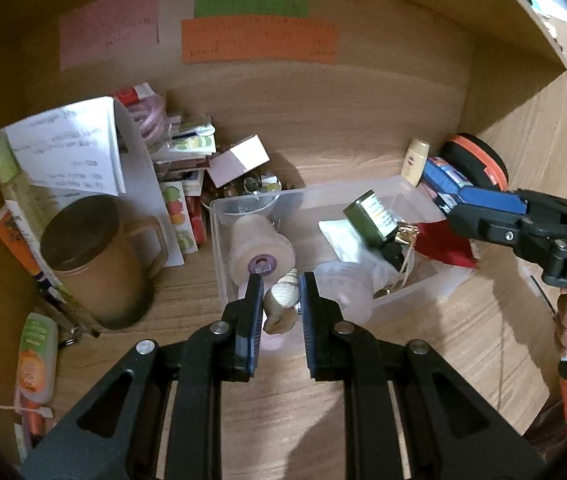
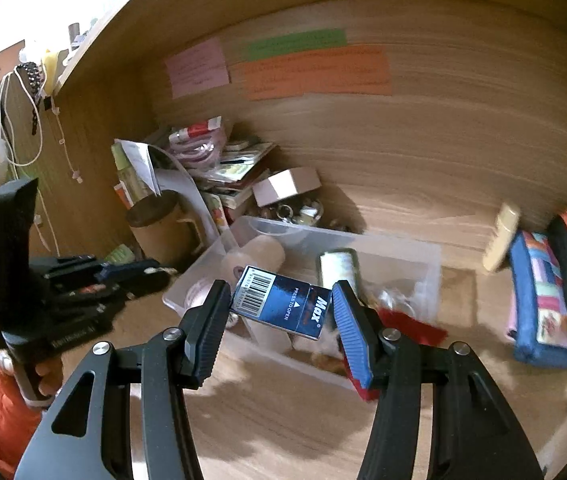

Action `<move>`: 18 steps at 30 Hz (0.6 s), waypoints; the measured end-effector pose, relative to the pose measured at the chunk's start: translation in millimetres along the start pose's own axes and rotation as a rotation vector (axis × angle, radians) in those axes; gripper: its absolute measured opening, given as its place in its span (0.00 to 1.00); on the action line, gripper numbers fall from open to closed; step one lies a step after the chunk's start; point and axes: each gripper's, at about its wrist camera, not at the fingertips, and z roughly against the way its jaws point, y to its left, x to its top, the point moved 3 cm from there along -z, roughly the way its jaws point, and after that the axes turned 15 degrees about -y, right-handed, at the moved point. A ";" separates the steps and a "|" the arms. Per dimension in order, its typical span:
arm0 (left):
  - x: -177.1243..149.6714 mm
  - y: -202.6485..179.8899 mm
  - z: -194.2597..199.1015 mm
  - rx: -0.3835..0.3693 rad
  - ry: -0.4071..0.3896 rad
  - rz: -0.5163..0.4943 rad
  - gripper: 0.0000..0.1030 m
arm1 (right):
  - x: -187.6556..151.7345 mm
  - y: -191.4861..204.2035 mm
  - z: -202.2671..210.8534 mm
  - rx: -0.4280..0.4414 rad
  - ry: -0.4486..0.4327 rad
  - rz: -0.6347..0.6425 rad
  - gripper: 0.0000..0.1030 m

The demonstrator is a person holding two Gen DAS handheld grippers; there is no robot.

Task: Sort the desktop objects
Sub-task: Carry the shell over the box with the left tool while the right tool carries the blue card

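**A:** So both tongs are loaded right now. The left tongs are pinching a seashell between the pads, hanging just over the near edge of the clear plastic bin. The right tongs are clamped across a blue "Max" staple box, tilted, with the barcode end toward their left pad. That one sits over the bin too, near its front wall.

**B:** Looks like they're about to drop both in. What worries you?

**A:** The shell, mostly. It's rounded and ribbed, held only across its middle, so I'd guess it can twist or squirt out if the squeeze eases unevenly. Straight ahead of the left tongs lies a thread spool and a clear cup, so a dropped shell could bounce off those and roll out onto the surface.

**B:** And the staple box?

**A:** It's held by its ends at a slant. It says "press to open", so a hard pinch might pop it and spill staples, just my hunch. Also the right tongs reach in from the right of the left pair, above the green box and the red cloth, so the two could bump if both go down together.

**B:** The brown mug off to the left?

**A:** Well apart from both, no risk there.
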 end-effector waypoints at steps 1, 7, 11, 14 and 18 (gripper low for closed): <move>0.0 0.6 -3.4 -0.006 0.005 0.006 0.17 | 0.8 2.3 -4.7 0.009 0.001 0.002 0.48; 1.1 4.0 -24.6 -0.015 0.026 0.019 0.17 | -1.6 8.1 -31.8 0.072 0.032 -0.019 0.48; -1.8 4.3 -39.6 -0.017 0.045 0.017 0.17 | -6.5 6.0 -49.6 0.068 0.056 -0.009 0.48; -4.2 4.6 -49.3 -0.020 0.054 0.016 0.17 | -10.9 0.8 -59.4 0.044 0.069 -0.001 0.48; -5.8 3.0 -61.2 -0.026 0.063 -0.001 0.17 | -18.9 -3.7 -68.8 0.031 0.086 0.015 0.48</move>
